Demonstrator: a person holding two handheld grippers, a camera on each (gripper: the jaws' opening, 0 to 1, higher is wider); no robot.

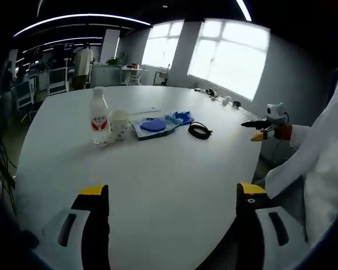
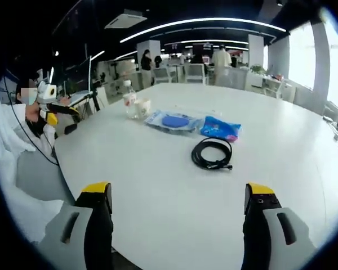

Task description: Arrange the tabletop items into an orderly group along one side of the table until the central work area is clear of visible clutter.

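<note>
Altogether one bottle (image 1: 100,122), one cup (image 1: 119,124), one cable (image 2: 212,153), perhaps two blue packets (image 2: 220,128), both tools (image 1: 172,211) (image 2: 177,211) wide, empty.

Upright bottle (image 1: 100,122) touching paper cup (image 1: 119,124); blue-filled pouch (image 1: 153,125), blue packet (image 2: 220,127), coiled black cable (image 2: 212,153) alongside.

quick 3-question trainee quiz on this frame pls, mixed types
1. True or false: the right gripper is shut on the black cable coil.
2. Which thing stands right beside the bottle? A) paper cup B) black cable coil C) blue packet
3. Fill in: the left gripper hovers over the white ____ with its jaws apart.

Key:
1. False; its jaws are apart and empty, and the coil lies farther out on the table.
2. A, the paper cup.
3. table
</note>
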